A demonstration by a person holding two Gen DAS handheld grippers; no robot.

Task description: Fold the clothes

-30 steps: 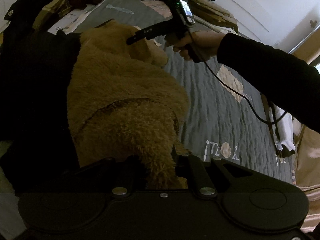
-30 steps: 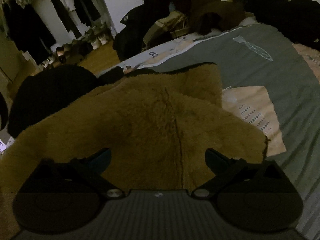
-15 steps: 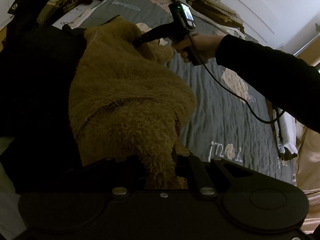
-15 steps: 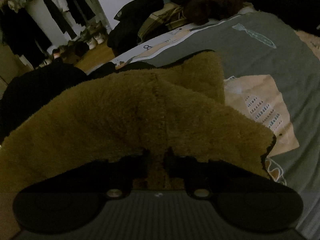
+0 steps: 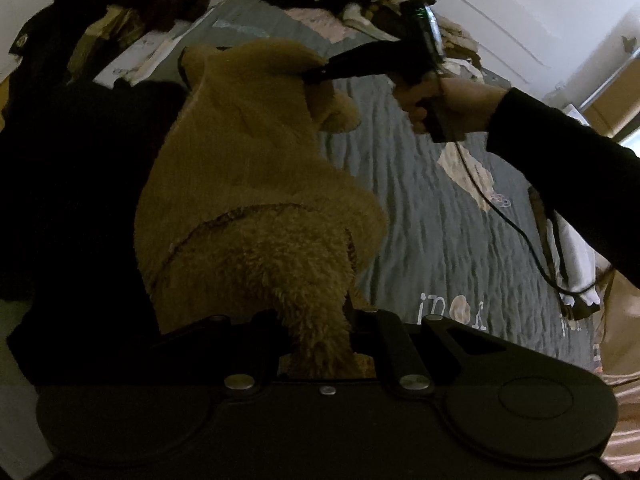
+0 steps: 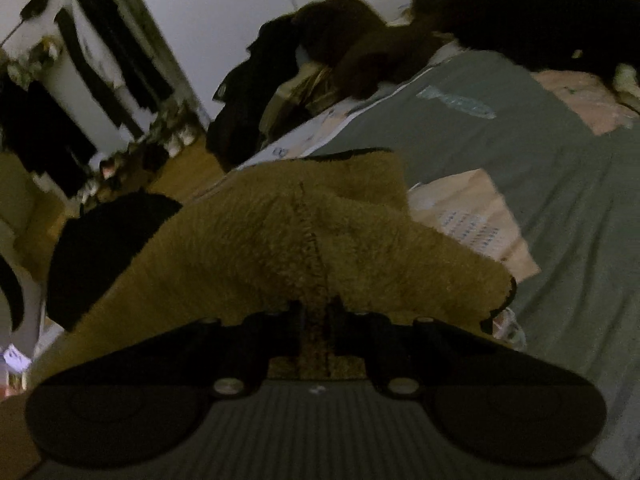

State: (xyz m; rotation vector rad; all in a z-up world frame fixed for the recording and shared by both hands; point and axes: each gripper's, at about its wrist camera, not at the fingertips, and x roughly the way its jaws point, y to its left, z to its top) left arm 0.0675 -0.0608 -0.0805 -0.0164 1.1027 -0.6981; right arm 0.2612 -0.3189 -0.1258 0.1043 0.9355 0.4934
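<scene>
A tan fleece garment (image 5: 248, 184) hangs stretched above the grey bed cover (image 5: 448, 232). My left gripper (image 5: 316, 320) is shut on its near fluffy edge. In the left wrist view my right gripper (image 5: 316, 74), held by a hand in a dark sleeve, pinches the far end of the fleece. The right wrist view shows the same fleece (image 6: 256, 256) bunched between the right gripper's (image 6: 314, 312) jaws, which stand shut along a dark seam. A black lining or garment (image 5: 80, 200) lies at the fleece's left side.
Dark clothes (image 6: 540, 20) are heaped at the far end of the bed. A beige printed patch (image 6: 472, 220) shows on the bed cover (image 6: 540, 152). Hanging clothes (image 6: 100, 60) and shoes stand by the wall at left. A cable (image 5: 508, 216) trails from the right gripper.
The right gripper went from open over the fleece to shut on it, then lifted that end upward. The left gripper has kept its hold on the near edge.
</scene>
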